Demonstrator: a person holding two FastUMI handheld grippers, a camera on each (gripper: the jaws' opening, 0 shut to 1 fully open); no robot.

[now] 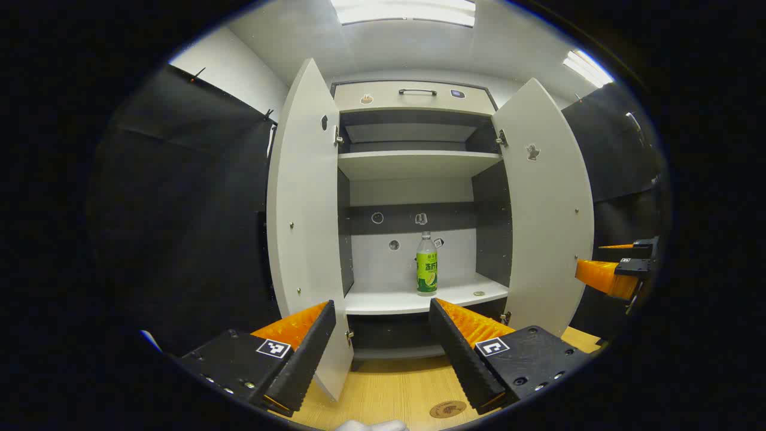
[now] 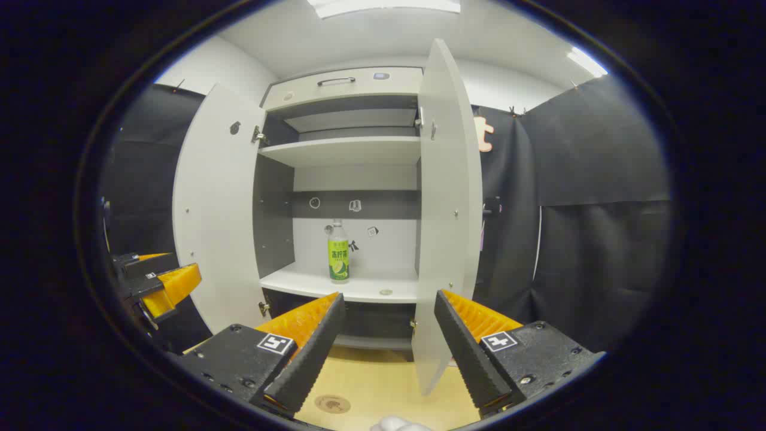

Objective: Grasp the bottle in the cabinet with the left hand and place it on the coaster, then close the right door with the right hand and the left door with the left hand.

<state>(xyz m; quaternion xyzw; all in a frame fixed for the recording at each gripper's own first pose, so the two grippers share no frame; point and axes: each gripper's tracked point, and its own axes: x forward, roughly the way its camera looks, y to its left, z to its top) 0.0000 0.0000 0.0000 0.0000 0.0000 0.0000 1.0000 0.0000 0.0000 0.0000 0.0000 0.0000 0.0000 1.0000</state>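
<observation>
**Bottle on the lower shelf, both doors open, both grippers empty**

In the left gripper view, the white two-door cabinet with dark inner panels (image 1: 413,164) stands straight ahead at twelve o'clock. Its left door (image 1: 305,221) and right door (image 1: 547,215) are both swung wide open. The clear plastic bottle with a green label (image 1: 426,264) stands upright on the white lower shelf (image 1: 383,299), near the back wall and slightly right of the shelf's middle. The left gripper (image 1: 383,341) hangs in front of the cabinet, its fingers spread wide with nothing between them, well apart from the bottle. The round brown coaster (image 1: 447,409) lies on the light wooden tabletop (image 1: 383,389) at six o'clock. The right gripper (image 1: 610,272) shows at three o'clock, beside the right door.

In the right gripper view, the right gripper's fingers are spread and empty, with the right door's edge between them farther off.
</observation>
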